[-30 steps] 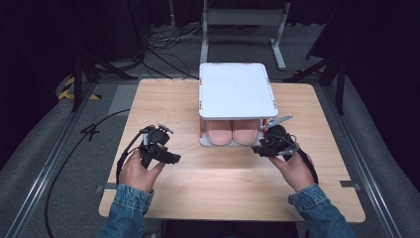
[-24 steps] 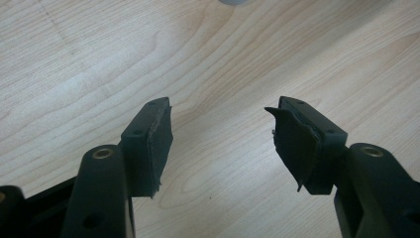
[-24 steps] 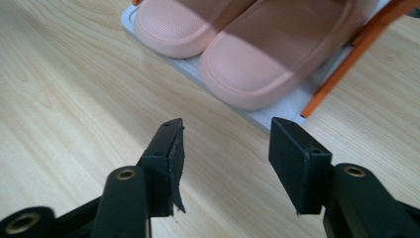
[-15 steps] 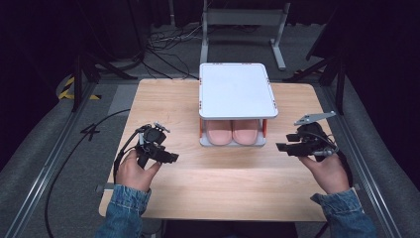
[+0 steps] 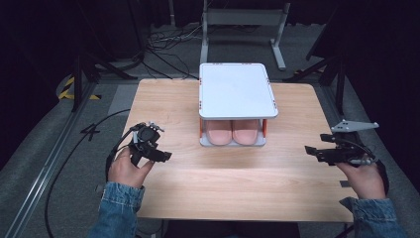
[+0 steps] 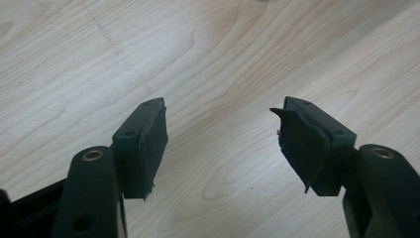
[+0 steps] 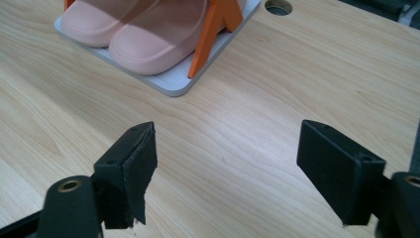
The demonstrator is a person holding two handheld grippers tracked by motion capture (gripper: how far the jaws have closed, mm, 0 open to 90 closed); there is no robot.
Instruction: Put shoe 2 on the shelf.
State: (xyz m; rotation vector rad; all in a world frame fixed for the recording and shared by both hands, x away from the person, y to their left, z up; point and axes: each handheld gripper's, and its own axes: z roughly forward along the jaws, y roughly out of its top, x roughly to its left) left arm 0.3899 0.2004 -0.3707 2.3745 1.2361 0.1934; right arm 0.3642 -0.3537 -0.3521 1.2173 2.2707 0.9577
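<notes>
While both hands are kept low over the counter [image 5: 237,183]:
Left gripper [image 5: 166,156]: jaws spread wide, nothing held, near the left edge.
Right gripper [image 5: 309,149]: jaws spread wide, nothing held, near the right edge.
Pink shoes [image 5: 233,134]: paired on the white rack's [image 5: 236,90] lower shelf, mid-counter.

pink slippers [image 5: 232,133], white rack [image 5: 236,90], orange posts [image 7: 214,29]
</notes>
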